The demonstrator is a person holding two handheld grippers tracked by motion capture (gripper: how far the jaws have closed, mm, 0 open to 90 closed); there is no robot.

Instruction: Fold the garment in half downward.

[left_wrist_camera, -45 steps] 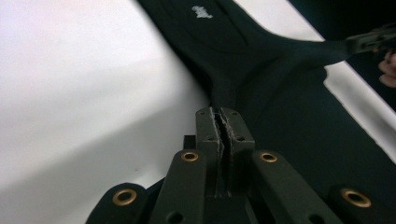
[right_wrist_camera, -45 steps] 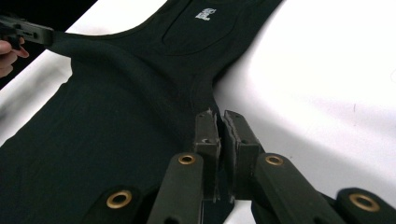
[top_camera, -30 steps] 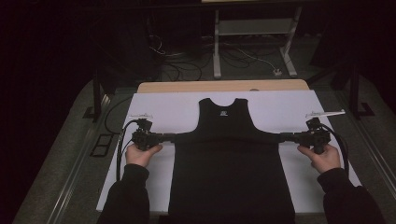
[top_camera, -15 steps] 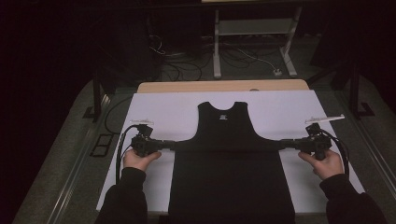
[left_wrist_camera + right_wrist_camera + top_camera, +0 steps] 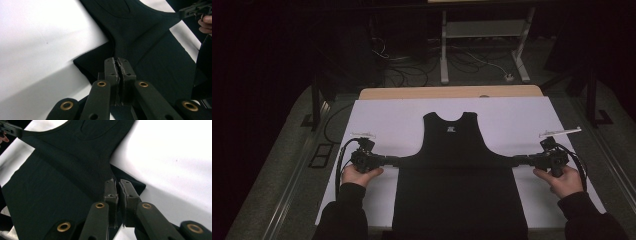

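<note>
A black tank top lies flat on the white counter; the left gripper and right gripper each have jaws clamped on its opposite side corners, stretching it taut.

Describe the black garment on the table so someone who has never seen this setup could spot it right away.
Start at the white sheet covering the table in front of the person. At its middle lies a black sleeveless top, neckline pointing away from the person, with a small pale label just under the collar. It is the one dark cloth there, pulled taut sideways at armhole level by the left hand-held gripper and right hand-held gripper.
</note>
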